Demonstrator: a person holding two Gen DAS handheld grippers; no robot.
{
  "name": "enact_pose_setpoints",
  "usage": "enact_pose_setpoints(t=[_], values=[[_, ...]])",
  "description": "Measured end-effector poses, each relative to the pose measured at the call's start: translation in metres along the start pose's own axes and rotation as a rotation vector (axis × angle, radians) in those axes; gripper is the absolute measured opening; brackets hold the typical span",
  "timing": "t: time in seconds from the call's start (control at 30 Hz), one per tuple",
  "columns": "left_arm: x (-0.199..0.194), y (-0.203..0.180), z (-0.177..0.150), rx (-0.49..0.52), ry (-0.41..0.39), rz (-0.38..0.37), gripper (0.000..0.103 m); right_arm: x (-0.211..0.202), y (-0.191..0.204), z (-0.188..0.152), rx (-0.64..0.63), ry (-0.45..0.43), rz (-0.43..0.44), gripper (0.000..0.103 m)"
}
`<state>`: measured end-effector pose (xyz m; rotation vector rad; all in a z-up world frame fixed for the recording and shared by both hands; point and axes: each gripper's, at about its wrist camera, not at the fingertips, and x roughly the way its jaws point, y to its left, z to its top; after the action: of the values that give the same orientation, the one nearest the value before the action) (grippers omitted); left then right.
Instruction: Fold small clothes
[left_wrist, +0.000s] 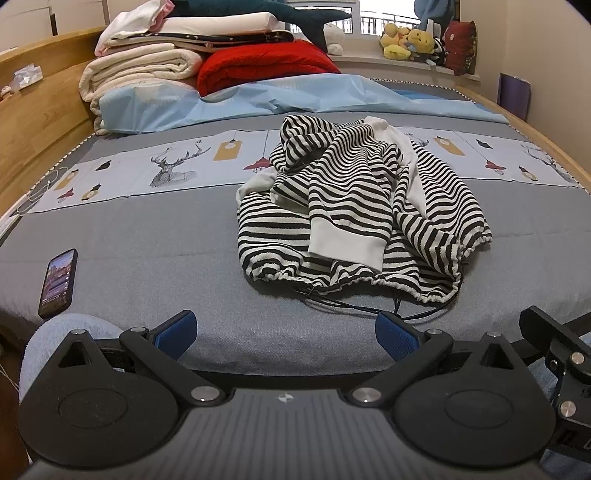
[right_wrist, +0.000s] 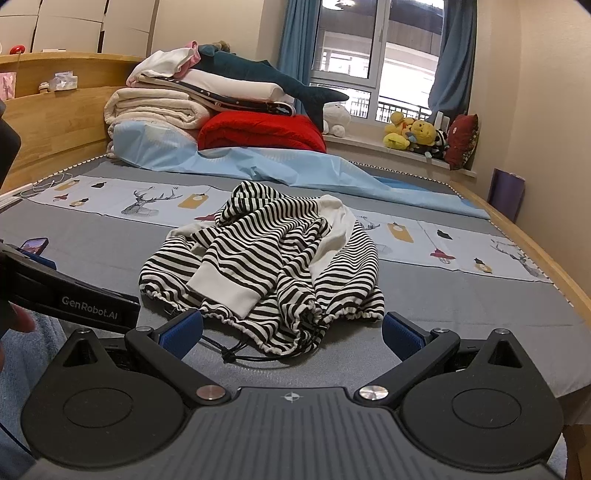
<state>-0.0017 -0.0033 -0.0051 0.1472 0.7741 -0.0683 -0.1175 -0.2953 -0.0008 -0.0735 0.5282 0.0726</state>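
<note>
**Striped top lies crumpled on the bed, both grippers released**

The striped top (left_wrist: 362, 206) lies in a loose heap near the middle of the grey bed cover (left_wrist: 147, 236), not spread flat. Its gathered drawstring hem (right_wrist: 266, 332) is turned toward the cameras, and the bundle runs away from them toward the far end of the bed, so the long axis goes roughly from the near edge to the far side. One sleeve with a white cuff (left_wrist: 347, 243) is draped over the top of the heap, cuff pointing toward the near edge. A dark cord (right_wrist: 236, 356) trails from the hem onto the cover.

The left gripper (left_wrist: 286, 332) hovers before the near hem, fingers wide apart, holding nothing. The right gripper (right_wrist: 291, 332) is also spread wide, with the hem lying between its blue pads (right_wrist: 183, 332).

A phone (left_wrist: 59, 282) lies on the cover, well apart to the left. Folded blankets (left_wrist: 155, 55) are stacked at the far end.
</note>
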Motion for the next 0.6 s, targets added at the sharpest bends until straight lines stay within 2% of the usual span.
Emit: enact_pose_setpoints(t=[0.6], values=[[-0.0001, 0.0013, 0.0006, -0.007, 0.008, -0.003, 0.103, 0.0009, -0.0001, -0.0003, 0.000, 0.003, 0.002, 0.102]])
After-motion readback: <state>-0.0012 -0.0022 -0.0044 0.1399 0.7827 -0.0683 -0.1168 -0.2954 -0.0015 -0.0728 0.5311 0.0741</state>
